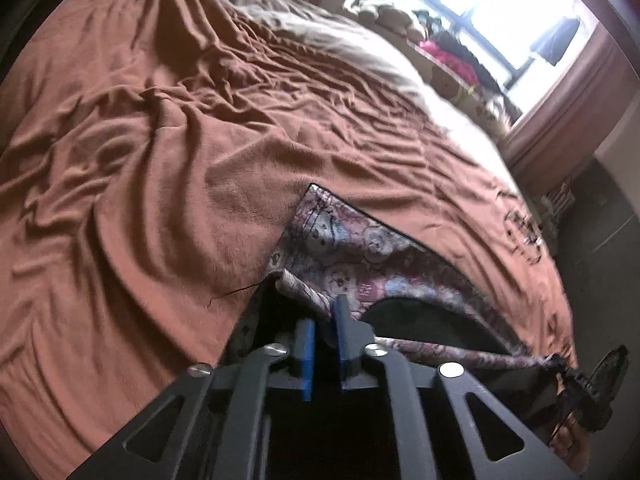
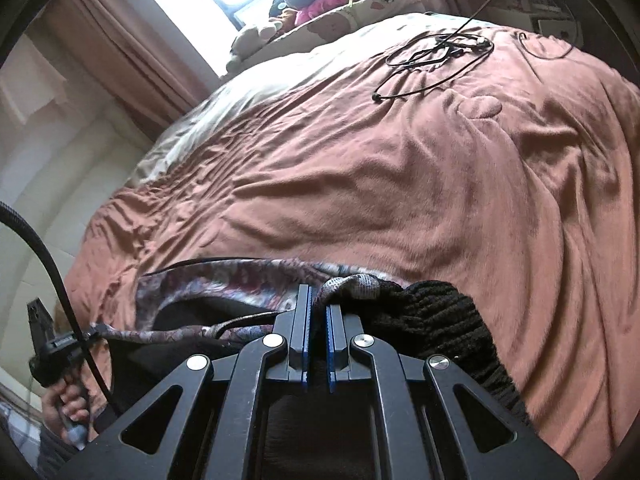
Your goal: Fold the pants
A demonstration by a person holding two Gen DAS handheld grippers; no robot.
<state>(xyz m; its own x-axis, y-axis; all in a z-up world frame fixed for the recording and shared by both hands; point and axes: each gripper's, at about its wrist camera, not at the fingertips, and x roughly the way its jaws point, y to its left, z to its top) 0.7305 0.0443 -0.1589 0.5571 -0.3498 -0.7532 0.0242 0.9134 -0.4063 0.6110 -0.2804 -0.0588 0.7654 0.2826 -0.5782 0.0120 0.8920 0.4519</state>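
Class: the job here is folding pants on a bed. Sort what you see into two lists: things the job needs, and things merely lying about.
Belongs to the job:
- patterned pink-and-grey fabric pants
- left hand-held gripper
- right hand-held gripper
- rust-brown blanket as the folding surface

Just lying about:
- tangled black cable
- black knitted garment
- stuffed toys at the window
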